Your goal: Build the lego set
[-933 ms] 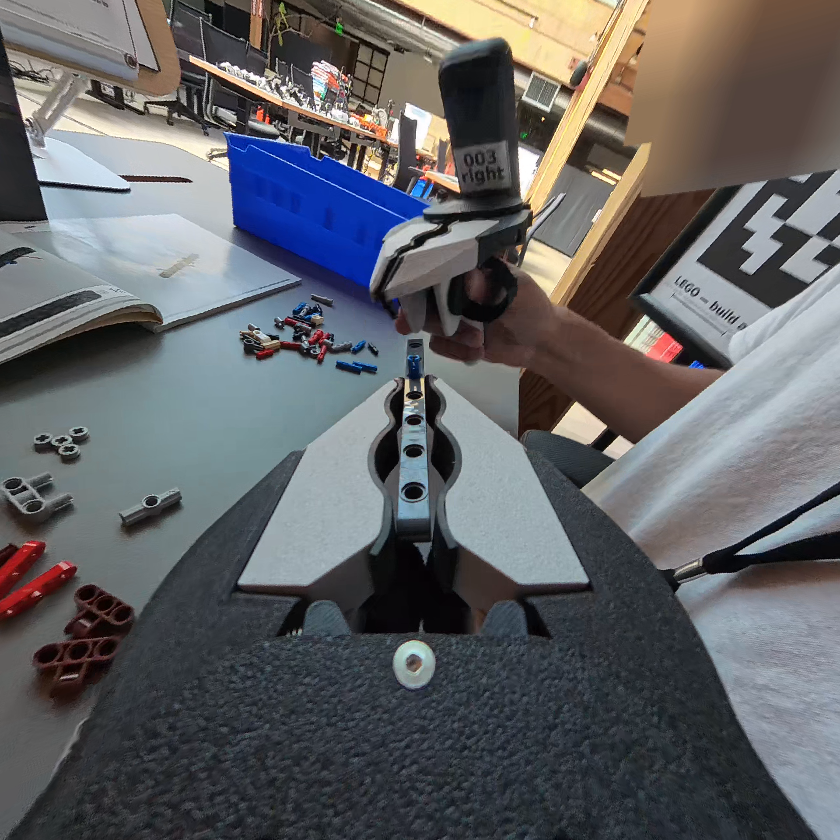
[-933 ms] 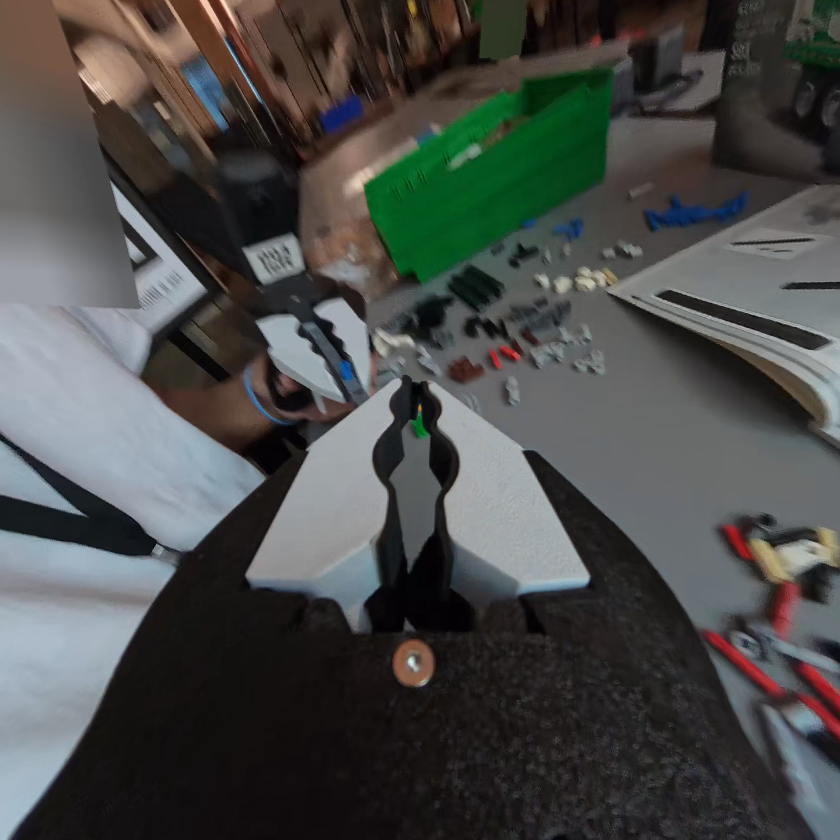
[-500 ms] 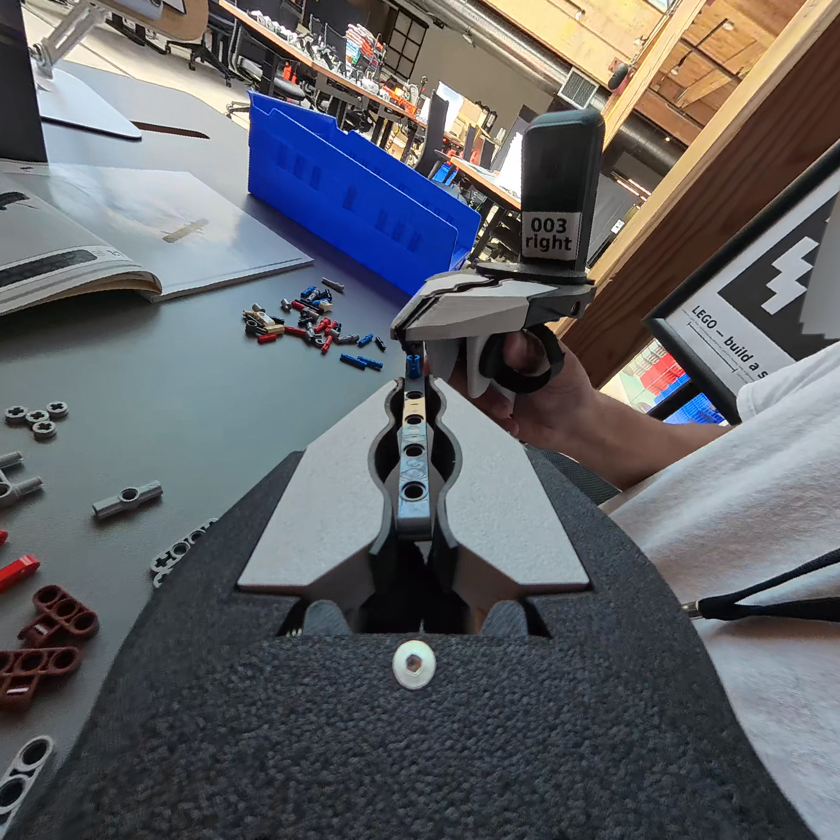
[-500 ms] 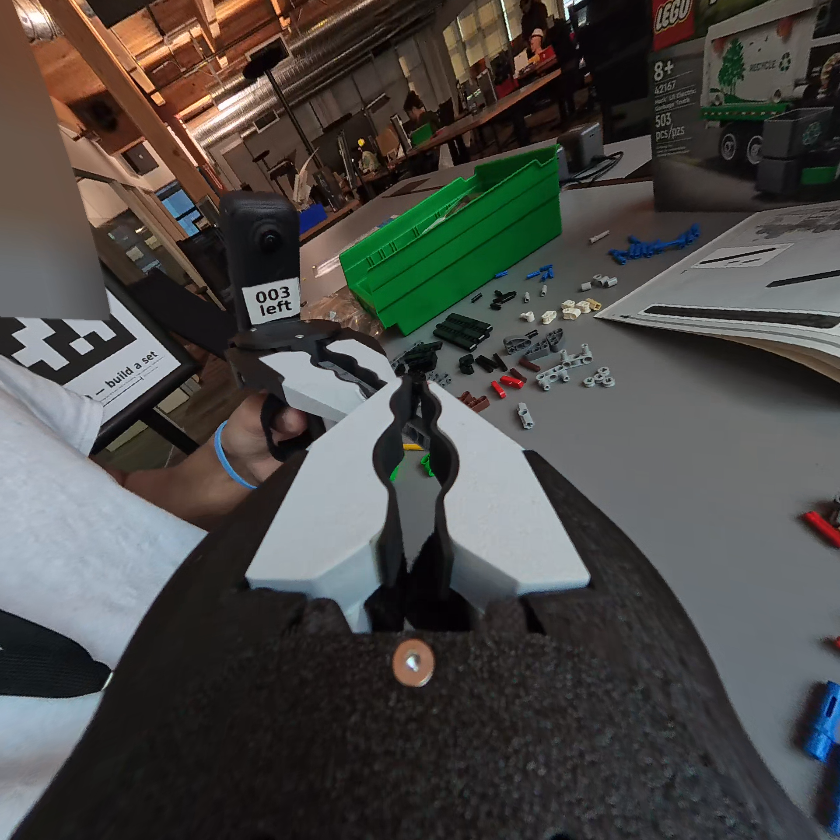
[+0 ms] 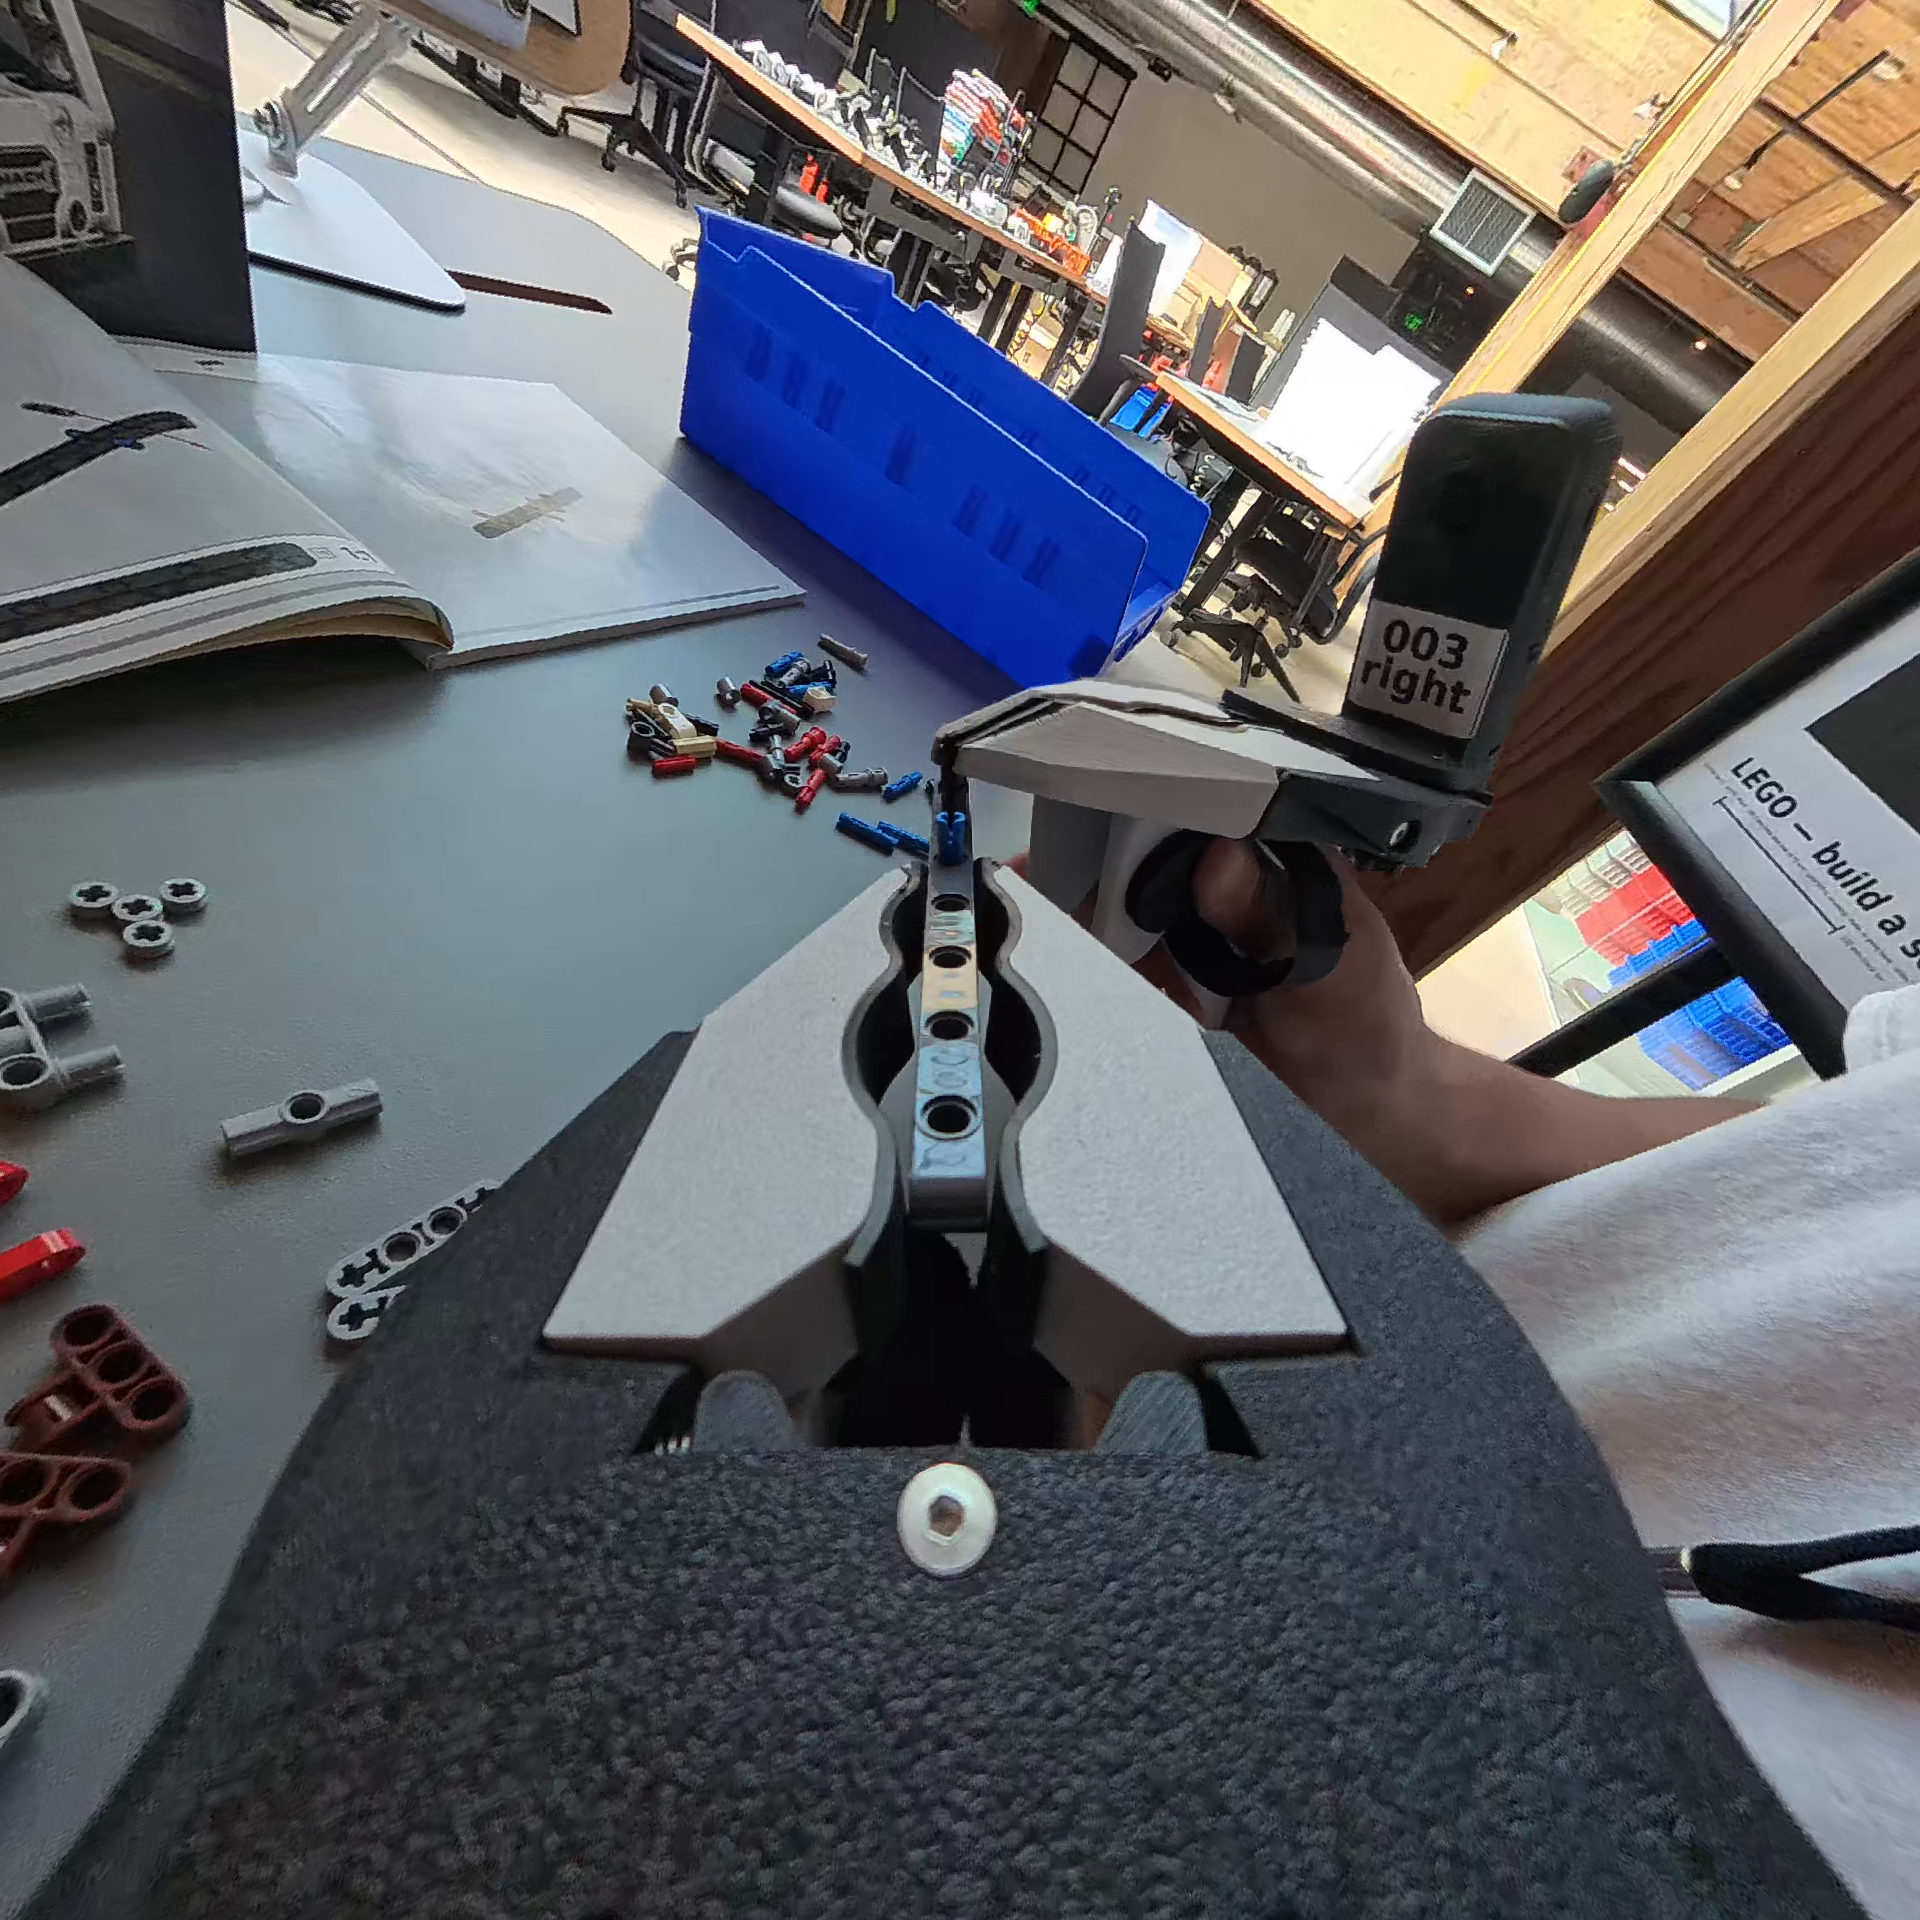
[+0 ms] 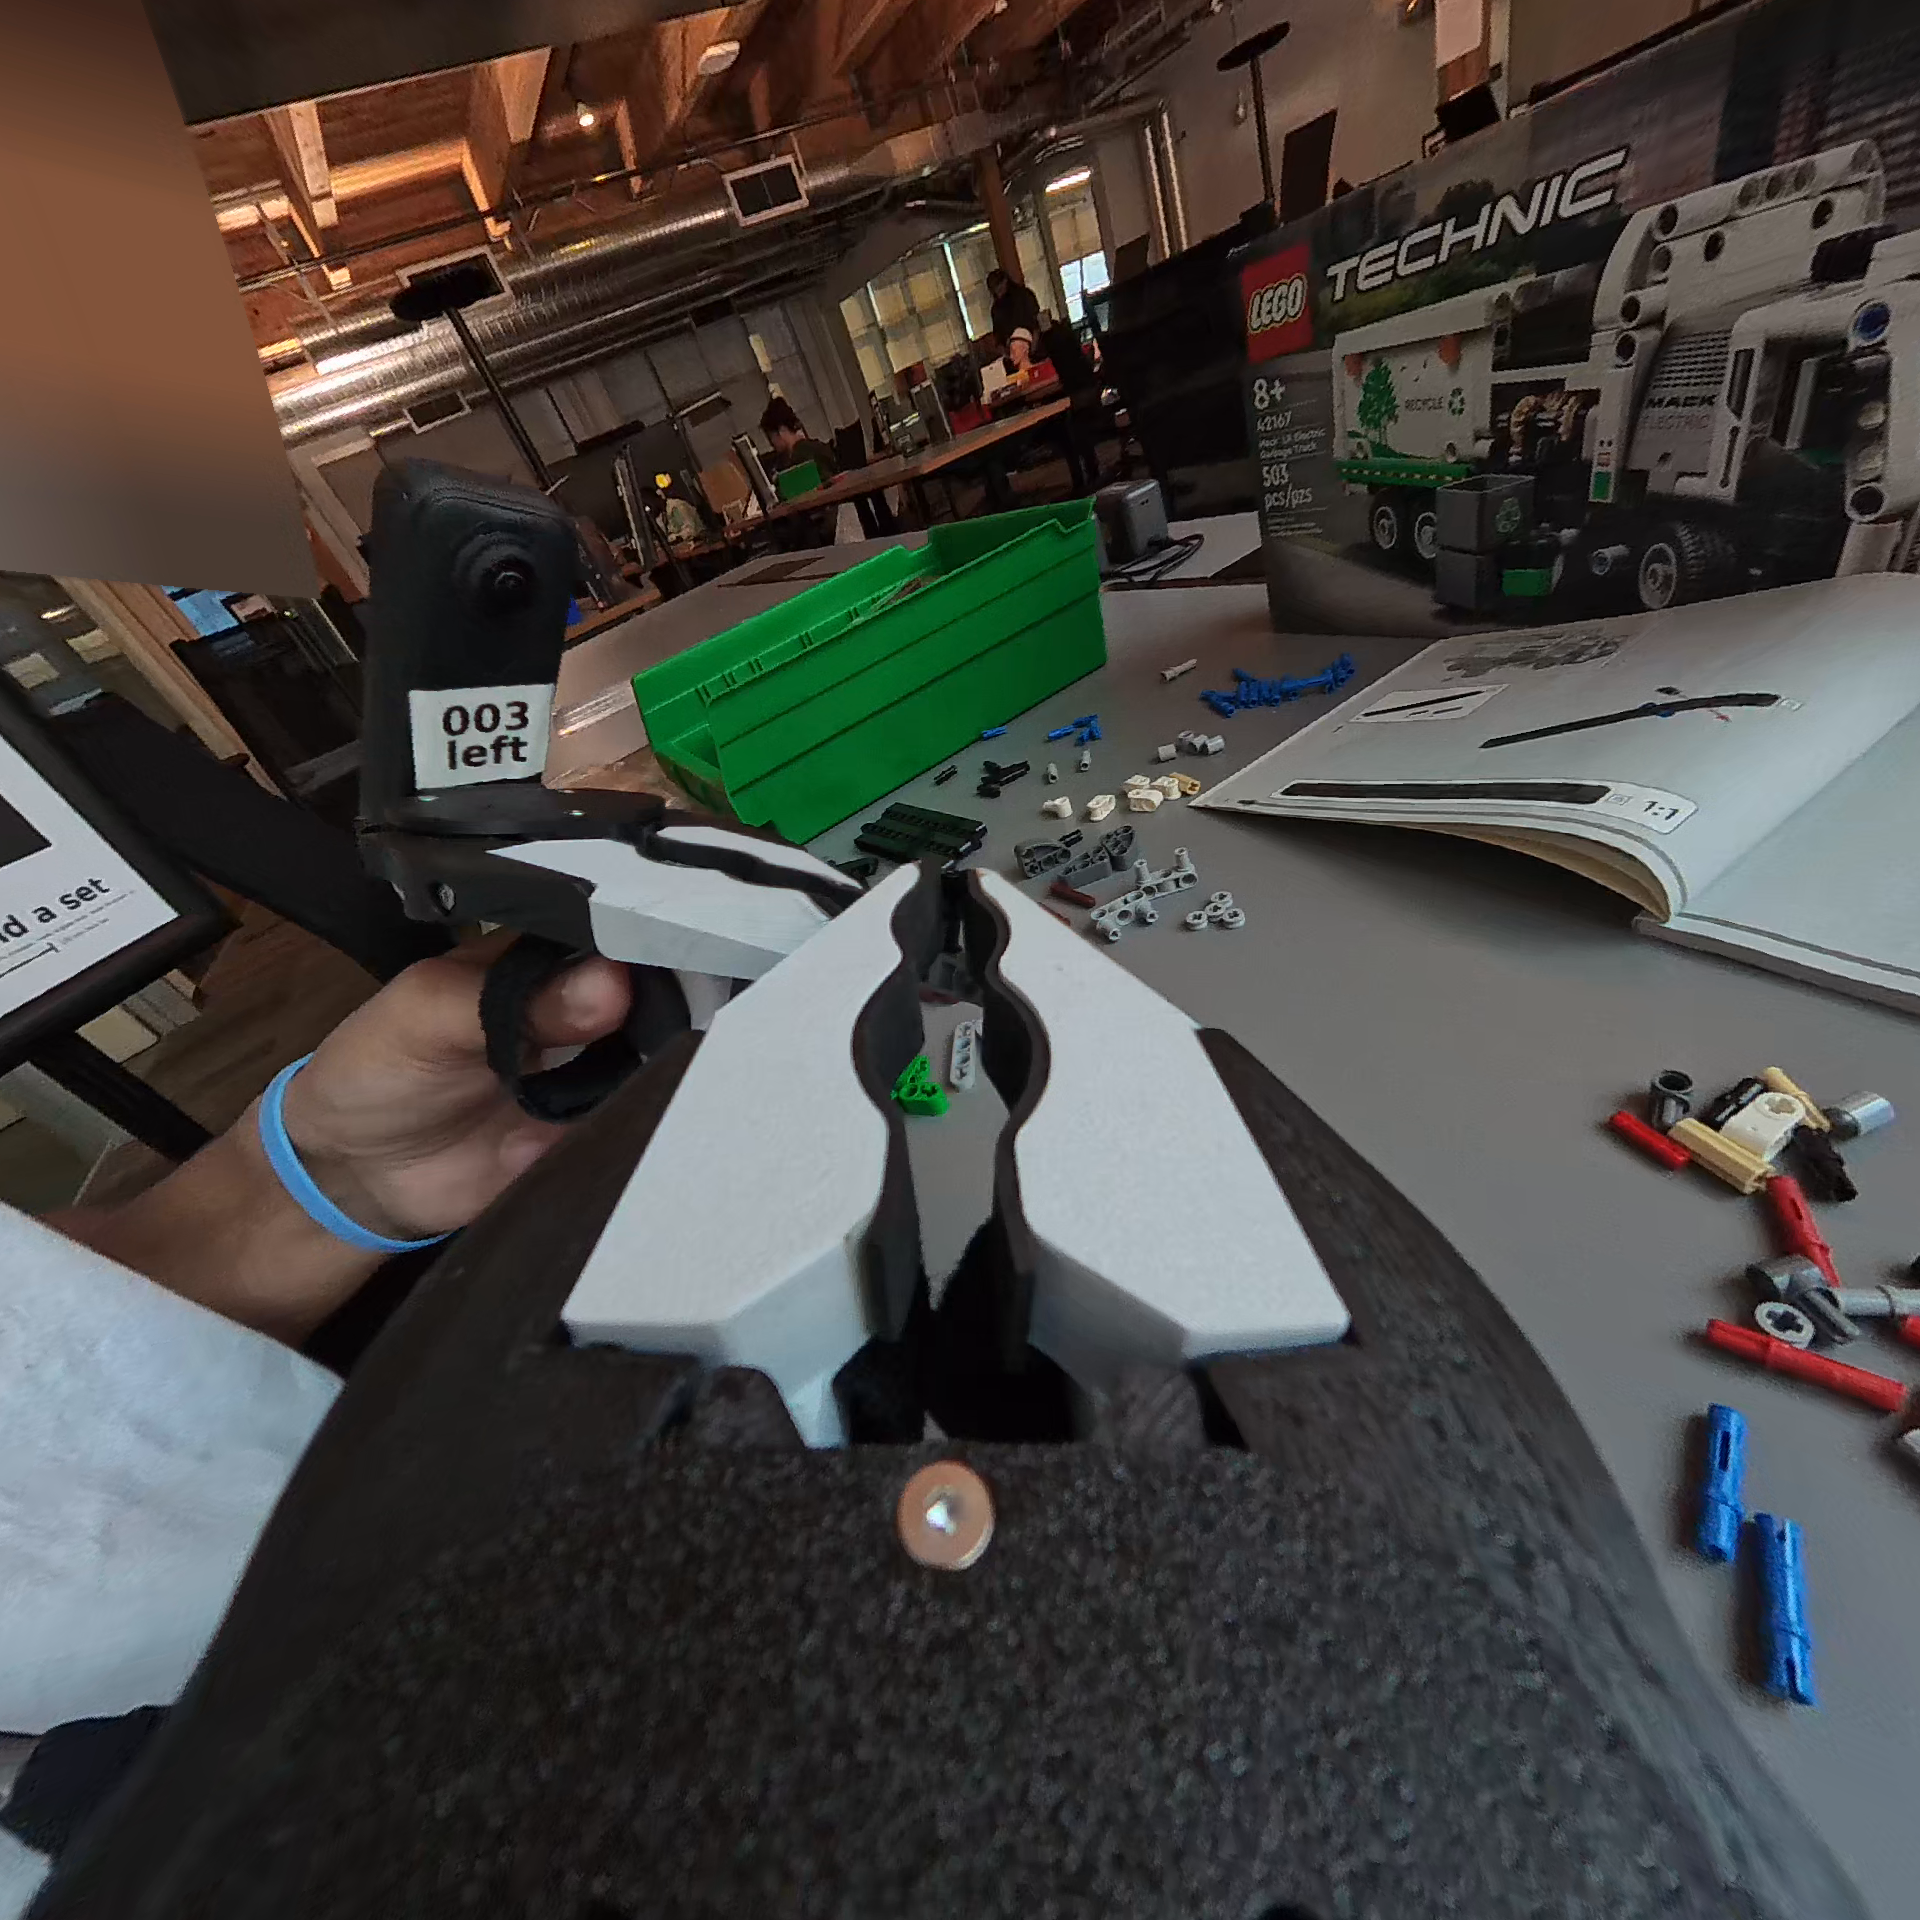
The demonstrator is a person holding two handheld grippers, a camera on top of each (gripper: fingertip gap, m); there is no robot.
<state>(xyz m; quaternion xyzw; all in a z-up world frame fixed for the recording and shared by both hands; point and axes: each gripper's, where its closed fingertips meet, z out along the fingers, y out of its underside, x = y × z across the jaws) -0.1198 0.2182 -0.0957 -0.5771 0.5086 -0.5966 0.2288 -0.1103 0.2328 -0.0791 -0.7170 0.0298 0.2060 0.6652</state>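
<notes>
Left wrist view: the left hand-held gripper (image 5: pixel 948 894) is closed on a dark grey beam with holes (image 5: pixel 948 1039), clamped lengthwise between the jaws so that its far end juts out toward 12 o'clock. A blue pin (image 5: pixel 950 831) stands in that far end. The right hand-held gripper (image 5: pixel 951 764) comes in from 3 o'clock; its jaws look nearly closed on a small dark piece (image 5: pixel 948 792) just above the blue pin, though what that piece is cannot be told.

Right wrist view: the small dark piece (image 6: pixel 951 920) sits at the tips of the right hand-held gripper (image 6: pixel 951 883), with the left one (image 6: pixel 831 888) close at 10 o'clock. Loose parts lie on the grey bench (image 6: pixel 1403 1091): red and blue pins (image 6: pixel 1766 1351) at 3 o'clock, grey connectors (image 6: pixel 1143 894) at 1 o'clock, a green bin (image 6: pixel 883 686) and an open instruction booklet (image 6: pixel 1610 790) beyond.

Handling, as judged: the beam is light, rigid, smooth plastic, unlikely to break but liable to pivot if pinched at one point; a grip along its flat sides, as here, resists twisting. The pin is tiny, slick and easily dropped; it is best held by its shank, square to the hole, and pressed straight in.
</notes>
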